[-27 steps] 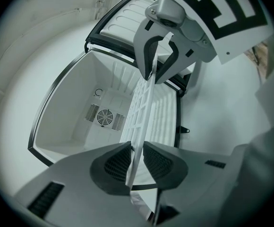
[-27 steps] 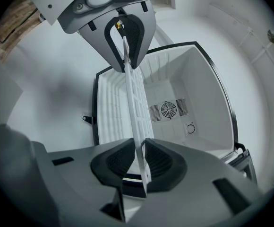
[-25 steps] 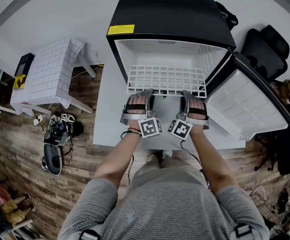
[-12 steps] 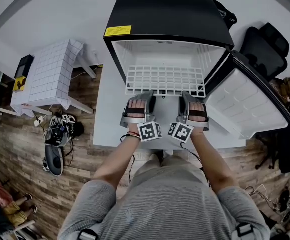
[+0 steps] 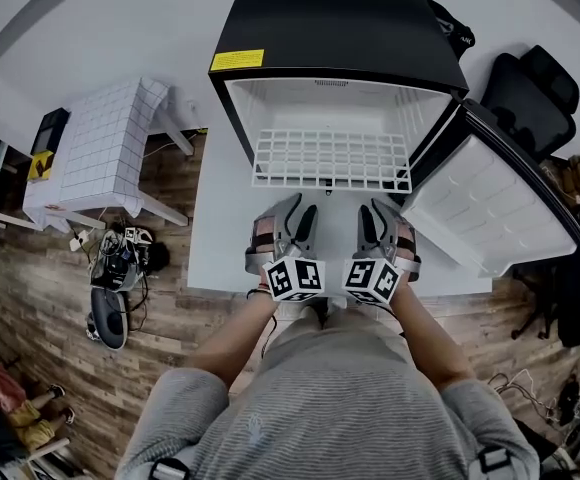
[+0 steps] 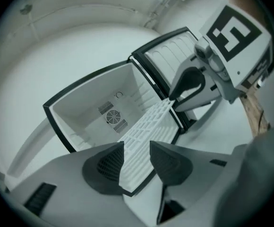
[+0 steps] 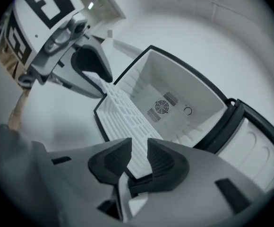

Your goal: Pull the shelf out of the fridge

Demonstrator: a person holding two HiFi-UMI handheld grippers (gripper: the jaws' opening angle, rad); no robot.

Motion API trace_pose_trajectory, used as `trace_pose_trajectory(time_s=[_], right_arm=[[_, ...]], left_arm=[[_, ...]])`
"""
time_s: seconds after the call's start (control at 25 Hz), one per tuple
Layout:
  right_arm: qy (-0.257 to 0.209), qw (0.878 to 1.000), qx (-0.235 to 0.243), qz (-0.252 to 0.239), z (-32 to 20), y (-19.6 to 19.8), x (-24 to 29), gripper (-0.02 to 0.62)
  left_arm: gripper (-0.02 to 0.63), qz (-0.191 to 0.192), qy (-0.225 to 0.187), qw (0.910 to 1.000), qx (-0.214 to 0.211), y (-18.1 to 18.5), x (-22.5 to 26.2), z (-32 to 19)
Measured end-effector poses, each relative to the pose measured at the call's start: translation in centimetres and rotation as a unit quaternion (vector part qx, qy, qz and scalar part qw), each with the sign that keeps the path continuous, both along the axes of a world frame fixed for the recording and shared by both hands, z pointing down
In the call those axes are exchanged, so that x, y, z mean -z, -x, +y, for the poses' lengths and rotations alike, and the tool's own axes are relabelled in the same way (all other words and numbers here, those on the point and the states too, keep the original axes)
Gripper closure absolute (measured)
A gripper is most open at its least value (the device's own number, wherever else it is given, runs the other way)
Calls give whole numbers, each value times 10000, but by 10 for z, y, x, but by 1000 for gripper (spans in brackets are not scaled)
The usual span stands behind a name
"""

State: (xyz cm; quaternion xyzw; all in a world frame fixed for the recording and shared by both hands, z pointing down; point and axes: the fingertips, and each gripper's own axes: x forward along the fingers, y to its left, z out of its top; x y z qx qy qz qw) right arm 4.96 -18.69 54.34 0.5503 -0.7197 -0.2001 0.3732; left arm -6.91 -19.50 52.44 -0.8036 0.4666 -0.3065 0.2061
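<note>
Closest in: two grippers, one per hand, each with one marker cube. That's two cubes, side by side at 6 o'clock from the fridge mouth. The left gripper (image 5: 299, 215) points toward 12 o'clock, and its jaws have just been opening. In its own view (image 6: 137, 151) the dark ribbed pads stand apart, gripping nothing; the shelf shows only through the gap, beyond the tips. The right gripper (image 5: 373, 218) tells the same story: its jaws have just been opening, and in its own view (image 7: 138, 154) the pads are parted and released. The left cube (image 5: 294, 278) and right cube (image 5: 372, 280) nearly touch.

Next out is one shelf (image 5: 332, 160), at 12 o'clock from the tips, near but clear of them. It's a white grid of rectangular cells, several rows deep, lying flat — its front edge pokes out past the black frame of the cabinet, while the rest sits inside. The left gripper view catches it slanting out of the opening (image 6: 149, 126); the right gripper view does too (image 7: 123, 119).

Beyond is one fridge (image 5: 340, 23), black on top with a yellow label, white inside, standing on a white floor panel (image 5: 220, 238). Its one door (image 5: 485, 208) is swung wide toward 3 o'clock. One round fan grille (image 6: 112, 116) sits on the back wall.
</note>
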Motion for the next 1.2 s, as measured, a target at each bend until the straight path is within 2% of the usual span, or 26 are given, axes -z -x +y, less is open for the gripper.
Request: trace_pose_trajectory(time_s=[0.12, 0.2, 0.28, 0.36, 0.4, 0.44, 0.48, 0.52, 0.56, 0.68, 0.84, 0.92, 1.0, 1.12, 1.2], right_arm=[[197, 9917, 137, -1264, 6, 10, 20, 488], [367, 9700, 361, -2374, 9, 19, 41, 494], [541, 9302, 636, -3573, 13, 26, 61, 502], [681, 8790, 949, -4623, 20, 30, 79, 506], [728, 8572, 1075, -4983, 24, 29, 87, 517], [752, 8429, 1152, -5202, 27, 27, 92, 518], [755, 8357, 1189, -5308, 31, 23, 96, 520], [752, 8330, 1204, -5348, 35, 18, 98, 522], [763, 8319, 1212, -5362, 40, 13, 97, 529], [863, 8283, 1239, -5396, 54, 4, 94, 568], [888, 8400, 1279, -5197, 69, 6, 99, 581], [873, 8440, 1280, -5135, 72, 9, 101, 583], [886, 8421, 1308, -5158, 71, 11, 104, 583], [897, 8405, 1402, -5155, 69, 16, 108, 583], [900, 8389, 1440, -5171, 67, 18, 110, 583]], left_arm=[[448, 1112, 237, 9935, 43, 2, 20, 6], [448, 1877, 429, 9812, -109, -1, 33, 11], [449, 2397, 453, 9692, -349, -5, 47, 18], [451, 2775, 411, 9584, -520, -3, 60, 24], [470, 2942, 396, 9533, -556, 0, 66, 26], [496, 3088, 378, 9486, -573, 5, 70, 29], [533, 3216, 361, 9444, -590, 10, 74, 31], [580, 3317, 375, 9406, -613, 14, 76, 34], [595, 3381, 444, 9379, -640, 17, 76, 38], [595, 3494, 748, 9313, -714, 23, 69, 53], [595, 3752, 899, 9188, -838, 22, 70, 73], [595, 3762, 890, 9179, -895, 20, 73, 81], [595, 3779, 927, 9171, -870, 17, 72, 84], [595, 3925, 1079, 9099, -797, 13, 69, 80], [595, 3896, 1088, 9107, -834, 9, 70, 77]])
